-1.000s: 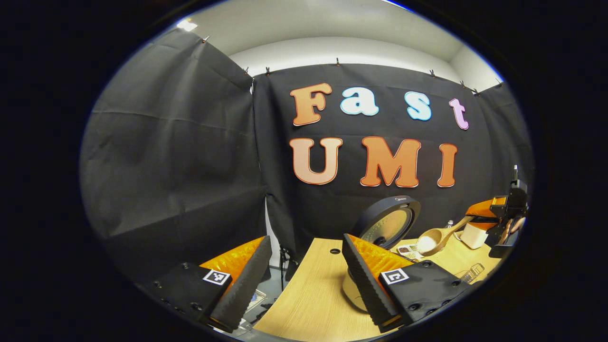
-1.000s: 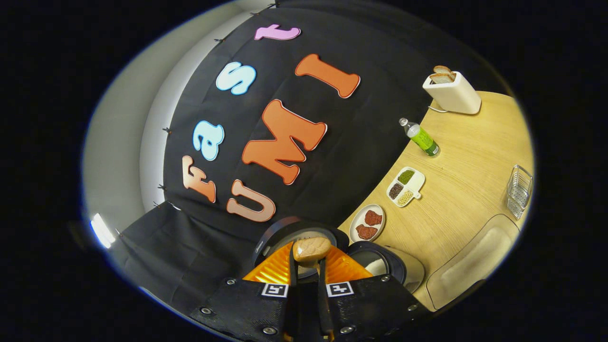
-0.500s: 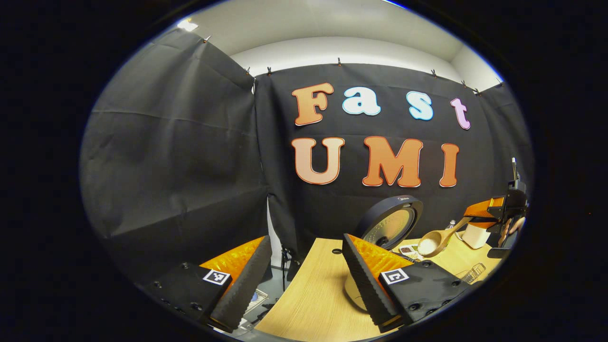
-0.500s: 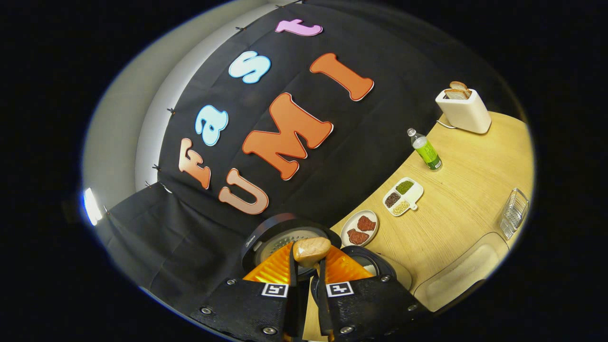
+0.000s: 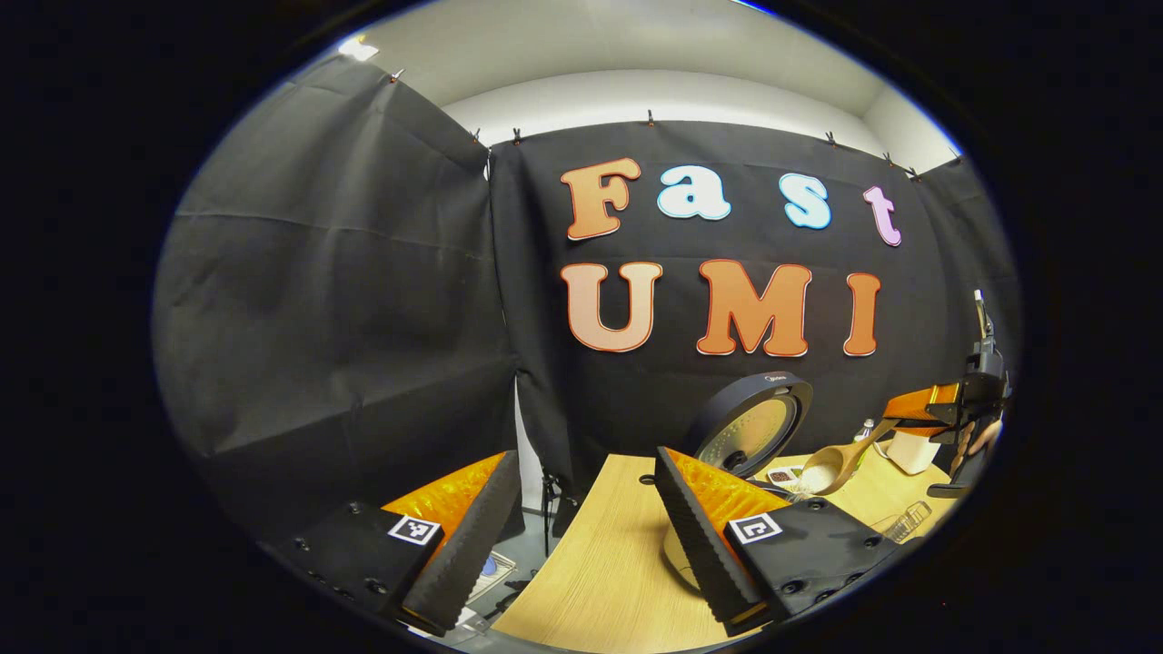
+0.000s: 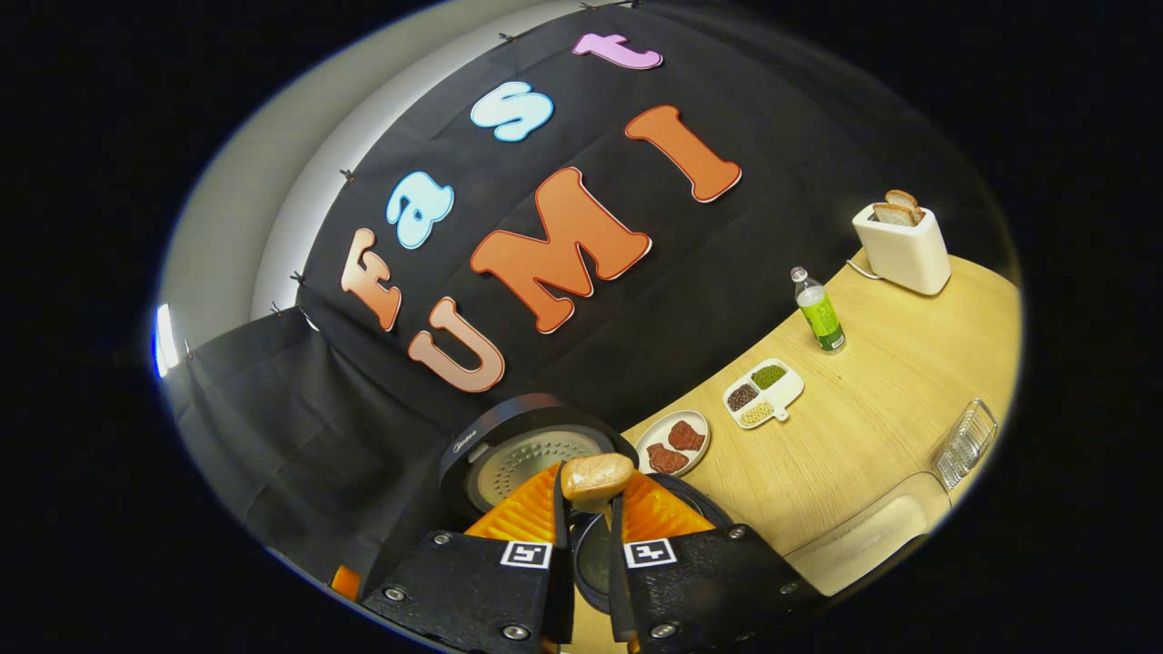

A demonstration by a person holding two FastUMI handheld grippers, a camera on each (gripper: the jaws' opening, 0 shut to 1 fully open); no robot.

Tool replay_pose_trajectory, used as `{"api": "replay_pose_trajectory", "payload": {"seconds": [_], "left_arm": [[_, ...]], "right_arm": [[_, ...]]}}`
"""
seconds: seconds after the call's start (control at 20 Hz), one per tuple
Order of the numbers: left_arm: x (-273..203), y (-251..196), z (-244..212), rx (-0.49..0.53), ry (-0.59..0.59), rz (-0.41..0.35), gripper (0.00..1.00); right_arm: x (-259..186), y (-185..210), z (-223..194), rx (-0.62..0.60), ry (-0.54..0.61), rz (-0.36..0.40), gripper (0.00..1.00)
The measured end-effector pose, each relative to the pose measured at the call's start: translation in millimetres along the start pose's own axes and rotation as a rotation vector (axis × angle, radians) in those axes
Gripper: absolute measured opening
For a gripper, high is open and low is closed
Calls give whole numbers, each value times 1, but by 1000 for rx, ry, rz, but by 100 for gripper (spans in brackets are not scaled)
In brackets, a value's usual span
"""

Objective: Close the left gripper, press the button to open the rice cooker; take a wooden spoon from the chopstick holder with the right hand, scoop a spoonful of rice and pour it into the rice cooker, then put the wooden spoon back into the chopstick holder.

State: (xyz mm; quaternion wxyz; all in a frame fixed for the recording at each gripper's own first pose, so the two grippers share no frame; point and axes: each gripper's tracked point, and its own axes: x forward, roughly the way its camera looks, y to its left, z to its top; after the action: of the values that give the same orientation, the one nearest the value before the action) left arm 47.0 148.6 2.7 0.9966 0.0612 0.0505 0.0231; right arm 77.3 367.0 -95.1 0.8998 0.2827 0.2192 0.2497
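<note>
- A pale wooden desk [image 6: 872, 427] is curving along the black cloth wall of the booth, with the rice cooker [image 6: 522, 454] standing near its left end, lid [image 5: 750, 422] already swung up.
- The right gripper [image 6: 586, 495] is pinching the handle of the wooden spoon [image 5: 831, 463] between its pressed-together fingers; in the left gripper view the bowl is carrying a white heap of rice and hanging just beside the raised lid.
- The left gripper [image 5: 581, 518] is idling spread wide over the desk edge, holding nothing.
- The step in hand looks like the pour. To do it well, the bowl should be travelling level until it is fully over the pot's opening, then tipping slowly by rolling the handle, keeping clear of the lid and rim so no grains are spilling onto the desk.
- Counting what is sitting on the desk: one toaster [image 6: 899, 247] with two slices, one green bottle [image 6: 820, 311], one three-part dish [image 6: 763, 393] of grains, one plate [image 6: 674, 442] with two reddish pieces, one wire basket [image 6: 965, 443].
</note>
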Motion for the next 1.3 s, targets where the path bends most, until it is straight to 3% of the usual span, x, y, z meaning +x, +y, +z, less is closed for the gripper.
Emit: {"api": "replay_pose_trajectory", "payload": {"seconds": [0.55, 0.9, 1.3], "left_arm": [[-1, -1, -2, 1, 5, 1, 99], [-2, 3, -5, -4, 9, 12, 98], [-1, 8, -11, -2, 21, 20, 100]], "right_arm": [[1, 11, -13, -156, 26, 7, 14], [2, 19, -20, -318, 31, 12, 14], [4, 32, -27, -501, 13, 76, 15]]}}
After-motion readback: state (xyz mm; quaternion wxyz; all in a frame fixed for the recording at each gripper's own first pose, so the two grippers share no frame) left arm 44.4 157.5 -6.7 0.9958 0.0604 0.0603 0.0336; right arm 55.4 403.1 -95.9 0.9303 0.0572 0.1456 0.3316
